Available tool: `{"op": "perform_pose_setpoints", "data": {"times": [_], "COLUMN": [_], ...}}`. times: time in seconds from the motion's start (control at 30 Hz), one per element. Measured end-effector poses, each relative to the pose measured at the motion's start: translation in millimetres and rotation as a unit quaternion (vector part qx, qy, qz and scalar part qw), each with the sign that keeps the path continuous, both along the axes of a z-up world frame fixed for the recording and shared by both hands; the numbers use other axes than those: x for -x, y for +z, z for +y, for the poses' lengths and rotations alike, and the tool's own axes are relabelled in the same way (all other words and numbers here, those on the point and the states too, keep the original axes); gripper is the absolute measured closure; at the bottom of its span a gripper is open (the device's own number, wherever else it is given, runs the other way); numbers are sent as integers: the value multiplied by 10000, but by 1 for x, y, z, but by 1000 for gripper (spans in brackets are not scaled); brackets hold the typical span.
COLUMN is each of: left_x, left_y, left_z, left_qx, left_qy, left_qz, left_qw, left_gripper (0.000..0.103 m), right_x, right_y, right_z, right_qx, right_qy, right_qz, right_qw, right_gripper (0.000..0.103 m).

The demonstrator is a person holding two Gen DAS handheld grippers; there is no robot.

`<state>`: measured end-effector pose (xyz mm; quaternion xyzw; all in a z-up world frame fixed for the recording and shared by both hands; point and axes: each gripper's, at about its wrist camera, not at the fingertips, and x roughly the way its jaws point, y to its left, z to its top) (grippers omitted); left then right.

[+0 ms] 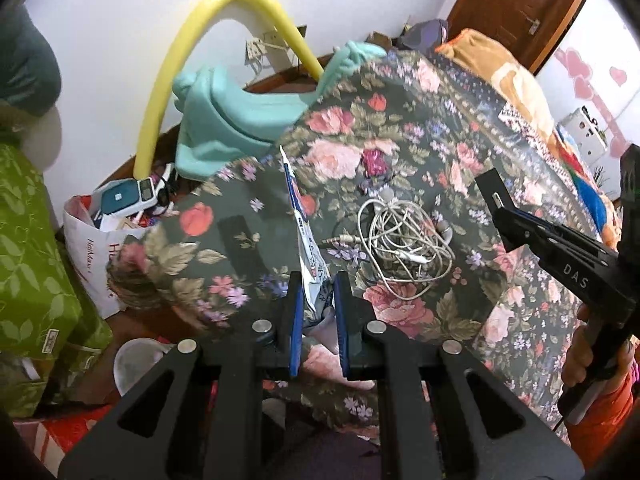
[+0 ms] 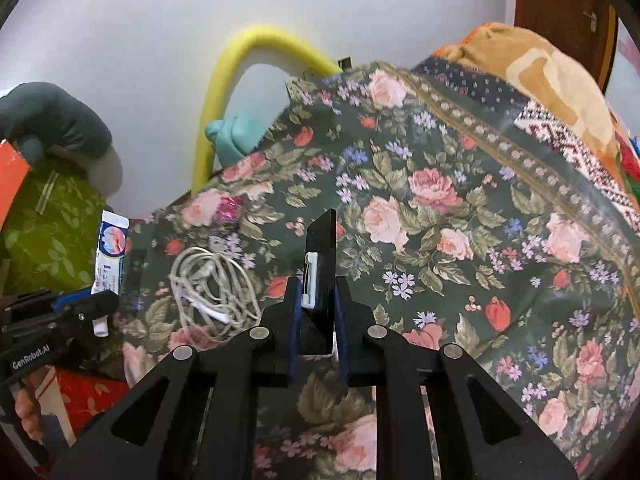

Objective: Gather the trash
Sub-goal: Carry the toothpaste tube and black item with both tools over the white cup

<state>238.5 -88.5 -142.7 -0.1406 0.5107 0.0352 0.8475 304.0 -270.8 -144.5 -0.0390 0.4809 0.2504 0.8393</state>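
My left gripper [image 1: 316, 300] is shut on a white and blue tube-like wrapper [image 1: 304, 236], held upright above the floral bedspread [image 1: 400, 128]. The wrapper also shows at the left of the right wrist view [image 2: 110, 248], with the left gripper [image 2: 86, 308] below it. My right gripper [image 2: 318, 304] is shut on a flat black piece with a white clip [image 2: 320, 264]. In the left wrist view the right gripper [image 1: 508, 224] holds that black piece [image 1: 494, 192] at the right. A tangle of white cables [image 1: 404, 244] lies on the bedspread between the two grippers; it also shows in the right wrist view [image 2: 212, 288].
A white bag full of clutter [image 1: 108, 232] stands on the floor left of the bed, beside a green leaf-patterned box [image 1: 28, 264]. A yellow foam tube [image 1: 224, 36] arcs against the wall. A teal cloth [image 1: 224, 120] and an orange blanket [image 1: 504, 76] lie at the bed's far end.
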Motion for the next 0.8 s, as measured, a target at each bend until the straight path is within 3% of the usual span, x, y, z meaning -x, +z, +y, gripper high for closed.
{"op": "perform_pose_setpoints", "data": {"times": [0.5, 0.8], "left_x": [67, 123], "left_y": [52, 58], "left_z": [41, 89], "left_qx": [-137, -253], "left_qy": [409, 837], "left_qz": [-556, -652], "left_qw": [9975, 9940], "left_gripper": [90, 90], "right_x": [68, 123], "right_y": [77, 88], "right_z": [68, 136], "right_qx": [-254, -315], "right_qy": [703, 1333], "right_qz": [-650, -690], "right_qw": [9951, 9882], "right_gripper": [89, 89]}}
